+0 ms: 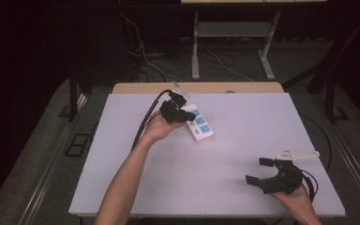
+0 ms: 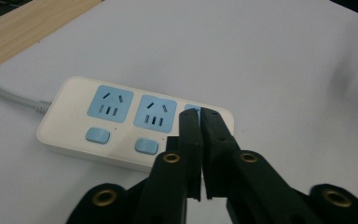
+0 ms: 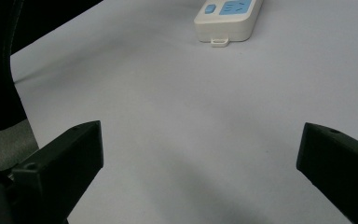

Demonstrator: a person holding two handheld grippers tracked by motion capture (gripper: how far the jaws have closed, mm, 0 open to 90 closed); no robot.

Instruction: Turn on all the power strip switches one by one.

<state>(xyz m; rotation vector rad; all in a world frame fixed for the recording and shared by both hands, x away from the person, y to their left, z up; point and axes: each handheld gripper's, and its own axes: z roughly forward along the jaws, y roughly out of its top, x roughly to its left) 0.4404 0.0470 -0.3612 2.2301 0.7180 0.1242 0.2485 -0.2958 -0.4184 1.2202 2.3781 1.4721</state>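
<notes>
A white power strip [image 1: 200,123] with blue sockets and blue buttons lies on the white tabletop, left of centre toward the far edge. My left gripper [image 1: 189,114] hangs over its far-left part. In the left gripper view the black jaws are pressed together with nothing between them, and the left gripper [image 2: 199,113] points its tips at the third blue socket of the power strip [image 2: 116,122], hiding most of it. My right gripper [image 1: 256,170] rests near the front right corner, jaws wide apart. The right gripper [image 3: 200,140] frames bare table, with the power strip [image 3: 226,21] farther off.
The strip's grey cord [image 2: 9,95] runs off toward the wooden strip [image 1: 197,87] along the table's far edge. A black cable [image 1: 145,119] trails from the left gripper. Beyond the table stand metal legs [image 1: 195,47] and loose floor wires [image 1: 225,63].
</notes>
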